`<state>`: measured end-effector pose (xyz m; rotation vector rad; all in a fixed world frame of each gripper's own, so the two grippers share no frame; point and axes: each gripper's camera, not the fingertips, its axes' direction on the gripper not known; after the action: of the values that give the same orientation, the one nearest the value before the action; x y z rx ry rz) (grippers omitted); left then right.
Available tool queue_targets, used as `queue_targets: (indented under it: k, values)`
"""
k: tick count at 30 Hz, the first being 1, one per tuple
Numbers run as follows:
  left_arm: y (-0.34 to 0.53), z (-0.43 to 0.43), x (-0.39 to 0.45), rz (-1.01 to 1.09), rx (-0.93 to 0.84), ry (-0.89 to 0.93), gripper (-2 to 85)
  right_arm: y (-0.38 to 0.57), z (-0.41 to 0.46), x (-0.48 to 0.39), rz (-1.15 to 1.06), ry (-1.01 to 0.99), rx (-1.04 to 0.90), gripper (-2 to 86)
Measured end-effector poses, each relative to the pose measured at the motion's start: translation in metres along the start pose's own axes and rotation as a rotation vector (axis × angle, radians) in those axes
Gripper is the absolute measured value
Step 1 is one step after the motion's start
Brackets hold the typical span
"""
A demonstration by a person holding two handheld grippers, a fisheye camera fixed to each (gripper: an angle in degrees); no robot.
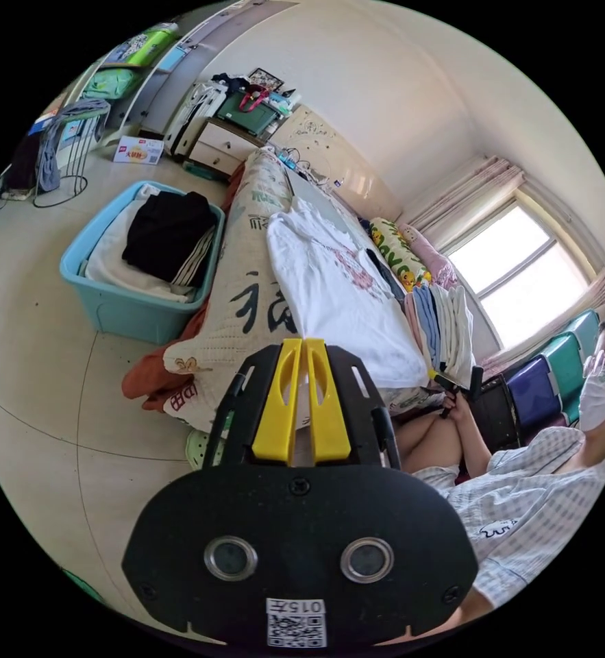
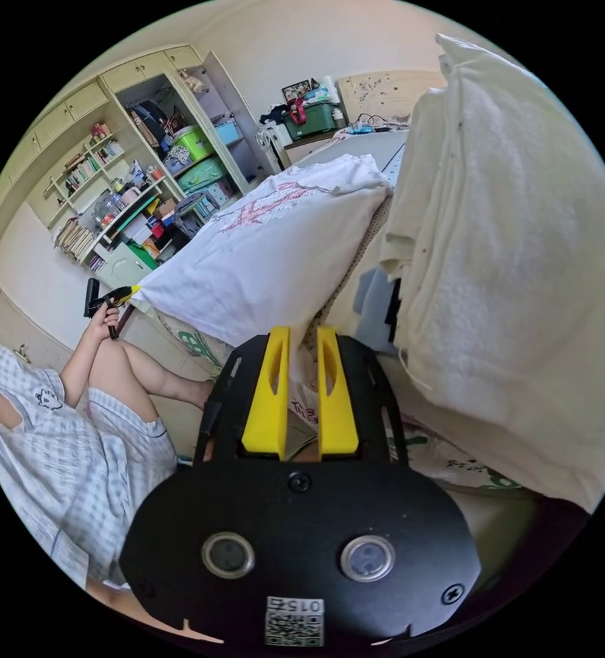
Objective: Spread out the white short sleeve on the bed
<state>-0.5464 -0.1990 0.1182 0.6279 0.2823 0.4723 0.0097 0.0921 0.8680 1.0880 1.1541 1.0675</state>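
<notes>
The white short sleeve (image 1: 336,295) is laid across the bed (image 1: 247,301), each hem corner pinched by nearly closed fingers of the left gripper (image 1: 303,349) and right gripper (image 2: 301,339). Both corners should be drawn apart evenly until wrinkles are flattened.

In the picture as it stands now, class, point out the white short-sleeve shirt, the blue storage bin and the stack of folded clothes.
white short-sleeve shirt (image 1: 329,295): left gripper view, on its plain front, below the pink print.
blue storage bin (image 1: 120,312): left gripper view, on its near outer wall.
stack of folded clothes (image 1: 446,325): left gripper view, on the folded edges.
</notes>
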Motion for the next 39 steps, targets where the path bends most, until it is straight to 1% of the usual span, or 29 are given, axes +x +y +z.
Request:
queue_targets:
  k: [3,5,8,10,11,13,14,15,18,20,22,24,26,29,31,35,39]
  values:
    - [-0.003,0.01,0.004,0.004,-0.041,-0.011,-0.6,-0.007,0.015,0.0,-0.022,-0.058,-0.074,5.8]
    - [-0.006,0.014,0.011,0.017,-0.05,-0.026,-0.6,-0.014,0.019,-0.004,-0.038,-0.036,-0.094,2.4]
    - [-0.009,0.008,0.024,0.039,-0.011,-0.091,-0.5,-0.019,0.008,-0.007,-0.057,-0.042,-0.063,0.1]
    - [-0.01,-0.001,0.035,0.08,0.04,-0.111,-0.3,-0.019,-0.008,-0.005,-0.08,-0.118,-0.004,-0.5]
    - [-0.01,-0.005,0.042,0.106,0.064,-0.111,-0.2,-0.02,-0.019,0.004,-0.051,-0.156,0.039,-0.7]
    - [-0.01,-0.004,0.048,0.103,0.046,-0.127,-0.1,-0.019,-0.026,0.024,0.045,-0.198,0.066,-0.9]
    - [-0.011,0.0,0.049,0.089,0.022,-0.125,0.0,-0.02,-0.023,0.037,0.112,-0.216,0.059,-0.9]
    - [-0.011,0.003,0.049,0.081,0.009,-0.128,0.0,-0.022,-0.02,0.04,0.134,-0.216,0.042,-1.0]
    - [-0.019,0.026,0.054,0.047,-0.095,-0.208,0.0,-0.039,-0.006,0.024,0.086,-0.152,-0.028,-1.0]
    - [-0.026,0.049,0.065,0.065,-0.188,-0.293,0.0,-0.052,-0.004,0.006,0.066,-0.093,-0.045,-1.0]
    - [-0.029,0.063,0.077,0.092,-0.231,-0.354,-0.2,-0.063,-0.003,-0.004,0.057,-0.081,-0.059,-1.0]
    - [-0.031,0.071,0.086,0.109,-0.236,-0.375,-0.3,-0.075,-0.001,-0.015,0.039,-0.067,-0.078,-1.0]
    - [-0.033,0.076,0.092,0.09,-0.231,-0.364,-0.4,-0.092,0.01,-0.047,-0.044,0.039,-0.127,-1.0]
    - [-0.035,0.082,0.098,0.072,-0.219,-0.34,-0.4,-0.104,0.019,-0.089,-0.162,0.183,-0.113,-0.9]
    - [-0.036,0.085,0.106,0.088,-0.215,-0.343,-0.4,-0.112,0.015,-0.097,-0.163,0.186,-0.108,-0.9]
    - [-0.035,0.096,0.133,0.176,-0.214,-0.397,-0.4,-0.137,0.004,-0.096,-0.118,0.084,-0.104,-0.8]
    - [-0.033,0.108,0.163,0.266,-0.221,-0.477,-0.4,-0.151,-0.001,-0.124,-0.211,0.143,-0.085,-0.7]
